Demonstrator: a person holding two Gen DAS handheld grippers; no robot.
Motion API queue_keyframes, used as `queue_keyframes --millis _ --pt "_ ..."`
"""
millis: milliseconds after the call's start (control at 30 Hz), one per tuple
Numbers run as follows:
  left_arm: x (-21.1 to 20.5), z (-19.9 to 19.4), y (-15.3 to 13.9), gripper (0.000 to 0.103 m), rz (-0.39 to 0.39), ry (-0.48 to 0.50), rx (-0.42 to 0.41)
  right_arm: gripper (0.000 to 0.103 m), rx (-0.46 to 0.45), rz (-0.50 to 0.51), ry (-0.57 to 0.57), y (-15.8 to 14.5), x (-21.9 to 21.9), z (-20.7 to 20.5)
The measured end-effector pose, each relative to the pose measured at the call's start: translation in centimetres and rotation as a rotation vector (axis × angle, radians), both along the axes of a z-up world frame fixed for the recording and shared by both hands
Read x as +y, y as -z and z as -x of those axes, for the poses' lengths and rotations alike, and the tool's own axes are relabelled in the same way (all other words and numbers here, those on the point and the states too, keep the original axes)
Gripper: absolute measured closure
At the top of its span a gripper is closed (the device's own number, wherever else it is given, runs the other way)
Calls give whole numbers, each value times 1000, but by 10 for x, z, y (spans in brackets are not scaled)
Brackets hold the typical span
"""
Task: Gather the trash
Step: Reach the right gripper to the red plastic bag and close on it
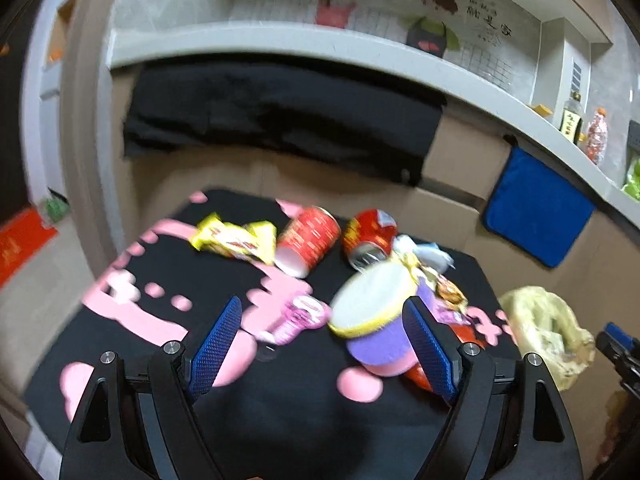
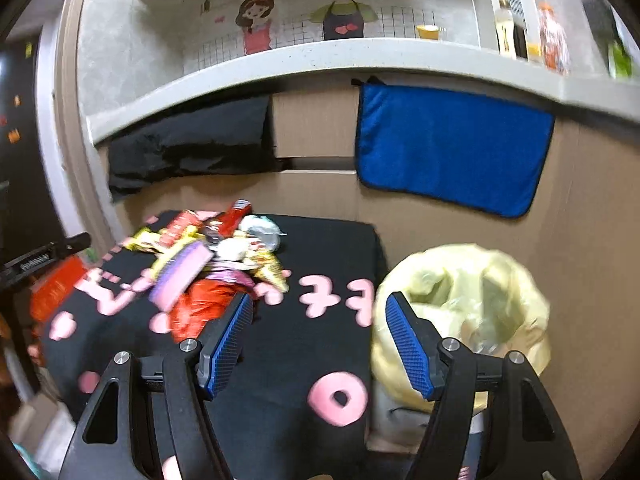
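Both grippers, left [image 1: 322,340] and right [image 2: 318,338], gape wide and empty; trash pile [image 1: 360,264] heaped at table's [image 1: 280,412] far edge, yellow bag [image 2: 460,300] just off its right edge.

Trash heap [image 1: 360,264] on black bench [image 1: 224,280]: red cans tipped, yellow wrapper, purple tub tilted. Yellow bag [image 2: 472,296] open, right of bench.

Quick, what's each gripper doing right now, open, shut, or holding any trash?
Left gripper: open, holding nothing; blue pads apart above the black cloth.
Right gripper: open, holding nothing.
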State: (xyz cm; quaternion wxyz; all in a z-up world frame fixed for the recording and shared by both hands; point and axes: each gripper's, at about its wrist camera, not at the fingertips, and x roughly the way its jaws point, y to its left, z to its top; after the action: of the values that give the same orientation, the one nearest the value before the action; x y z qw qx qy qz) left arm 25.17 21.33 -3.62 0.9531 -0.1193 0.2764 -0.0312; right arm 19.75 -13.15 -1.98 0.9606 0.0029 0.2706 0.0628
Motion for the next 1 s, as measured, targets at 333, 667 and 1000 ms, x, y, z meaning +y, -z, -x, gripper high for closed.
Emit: queue_keyframes --millis 333,667,1000 --pt "-64 -54 23 36 -41 128 90 37 105 -34 17 27 -14 -16" --pt "-68 -100 42 52 -73 94 167 37 126 -51 -40 36 -7 -10" --pt "-62 -105 47 90 -94 88 196 37 195 -89 -159 49 23 -45"
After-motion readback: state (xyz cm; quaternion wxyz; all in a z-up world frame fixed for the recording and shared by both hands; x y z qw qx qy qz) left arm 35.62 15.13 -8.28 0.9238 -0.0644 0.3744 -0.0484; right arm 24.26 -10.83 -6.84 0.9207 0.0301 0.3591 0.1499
